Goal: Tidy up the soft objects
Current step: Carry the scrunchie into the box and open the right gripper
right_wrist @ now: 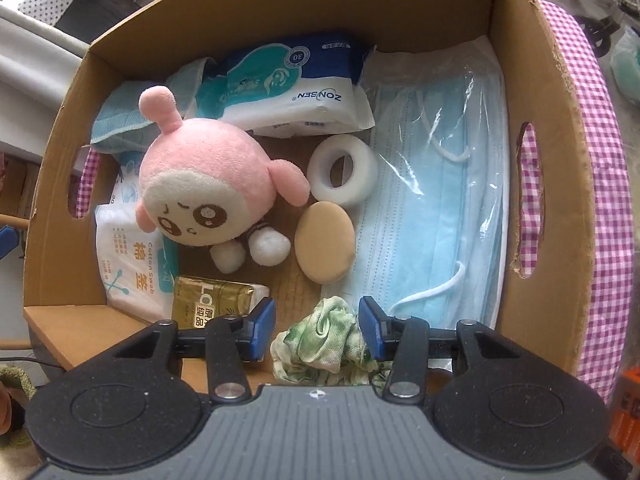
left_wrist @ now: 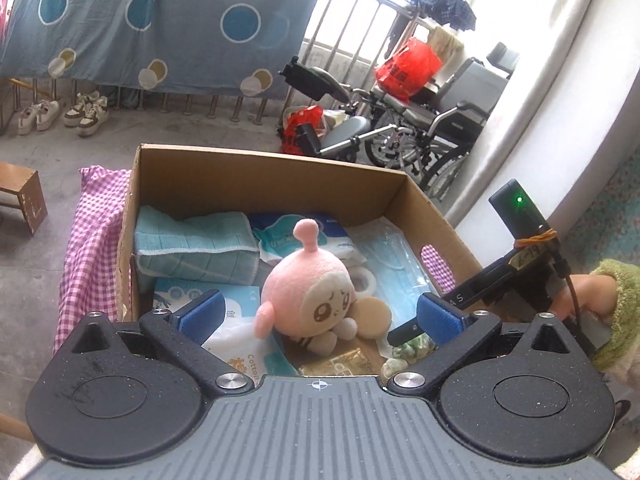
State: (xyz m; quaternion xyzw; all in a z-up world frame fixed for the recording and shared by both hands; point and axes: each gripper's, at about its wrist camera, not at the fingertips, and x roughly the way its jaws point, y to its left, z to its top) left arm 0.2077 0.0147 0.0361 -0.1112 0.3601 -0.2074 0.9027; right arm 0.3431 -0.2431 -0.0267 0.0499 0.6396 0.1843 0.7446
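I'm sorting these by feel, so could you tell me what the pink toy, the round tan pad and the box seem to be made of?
Pink toy: plush fabric, judging by its fuzzy, matte nap.
Round tan pad: probably a foam or sponge puff; smooth, matte, softly rounded edge.
Box: corrugated cardboard, brown and dull, with a frayed, torn rim.

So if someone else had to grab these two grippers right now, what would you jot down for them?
Left gripper: wide open, empty, above the cardboard box.
Right gripper: inside the box, pads either side of the green-and-white cloth, apparently not pressing it.
In the box: pink plush toy, face masks, tissue pack, tape roll, tan puff, cotton swabs, teal towel.
Left: can't tell if more items wait outside.
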